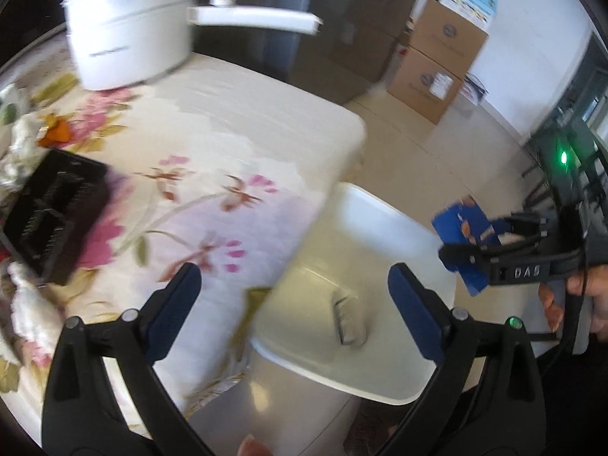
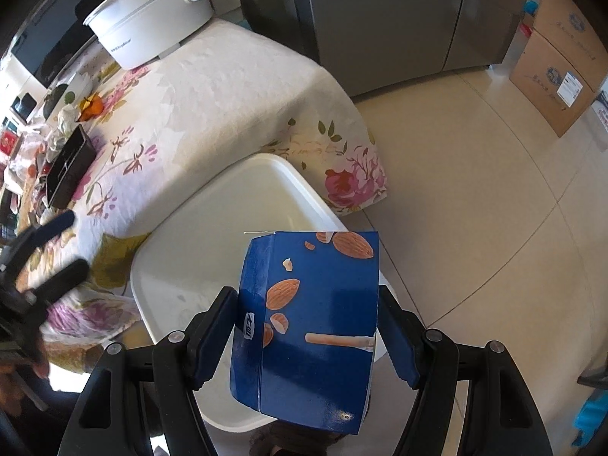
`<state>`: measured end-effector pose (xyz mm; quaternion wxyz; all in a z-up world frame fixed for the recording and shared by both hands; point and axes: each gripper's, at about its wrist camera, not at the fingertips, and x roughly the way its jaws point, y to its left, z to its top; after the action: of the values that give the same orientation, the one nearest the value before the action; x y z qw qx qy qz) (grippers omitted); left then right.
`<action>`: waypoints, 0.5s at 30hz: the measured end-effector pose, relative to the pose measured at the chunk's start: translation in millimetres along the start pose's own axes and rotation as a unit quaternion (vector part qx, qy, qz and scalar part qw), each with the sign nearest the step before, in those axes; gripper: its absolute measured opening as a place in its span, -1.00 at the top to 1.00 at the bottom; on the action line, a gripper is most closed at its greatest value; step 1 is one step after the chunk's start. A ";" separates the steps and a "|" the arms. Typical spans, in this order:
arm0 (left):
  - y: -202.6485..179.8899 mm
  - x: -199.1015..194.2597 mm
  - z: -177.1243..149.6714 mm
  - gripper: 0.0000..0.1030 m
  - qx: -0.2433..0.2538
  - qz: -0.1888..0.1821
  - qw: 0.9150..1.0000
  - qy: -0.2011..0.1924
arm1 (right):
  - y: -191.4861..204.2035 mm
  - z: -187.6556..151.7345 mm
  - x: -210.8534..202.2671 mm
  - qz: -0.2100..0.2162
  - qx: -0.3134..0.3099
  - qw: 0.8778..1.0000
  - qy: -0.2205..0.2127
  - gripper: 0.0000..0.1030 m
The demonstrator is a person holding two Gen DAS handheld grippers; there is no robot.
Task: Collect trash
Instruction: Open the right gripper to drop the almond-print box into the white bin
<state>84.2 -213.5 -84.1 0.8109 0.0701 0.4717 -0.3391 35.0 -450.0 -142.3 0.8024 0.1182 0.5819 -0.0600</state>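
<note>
My right gripper (image 2: 307,326) is shut on a blue snack box with almond pictures (image 2: 315,315) and holds it above the white bin (image 2: 243,190) beside the table. The left wrist view shows that box (image 1: 465,228) in the right gripper (image 1: 456,254) over the bin's right rim (image 1: 383,205). A small wrapper (image 1: 347,315) lies inside the bin. My left gripper (image 1: 296,296) is open and empty, above the table edge and the bin; it also shows blurred at the left of the right wrist view (image 2: 64,243). More trash, an orange scrap (image 1: 57,133) and crumpled tissue (image 1: 22,144), lies at the table's left.
The table has a floral cloth (image 2: 212,87). A white pot with a long handle (image 2: 152,26) stands at its far end. A black box (image 2: 70,167) lies on the left part. Cardboard boxes (image 2: 562,72) stand on the tiled floor by the wall, a grey cabinet (image 2: 399,15) behind.
</note>
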 end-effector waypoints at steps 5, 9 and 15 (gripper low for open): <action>27.9 -21.3 -3.5 -0.97 -0.014 0.041 0.999 -0.014 | 0.0 0.7 1.6 -0.004 0.000 1.000 0.001 -0.45; 44.3 -31.6 -8.2 -0.98 -0.031 0.057 0.998 -0.021 | 5.3 3.2 0.6 -0.005 0.000 1.000 -0.003 -0.47; 66.4 -59.4 -18.8 -0.99 -0.040 0.077 0.995 -0.039 | 21.0 10.1 -5.4 -0.007 -0.013 1.000 -0.024 -0.71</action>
<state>92.3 -126.2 -59.8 0.8546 0.0604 0.4460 -0.2592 47.5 -432.6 -131.7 0.8171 0.1026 0.5640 -0.0609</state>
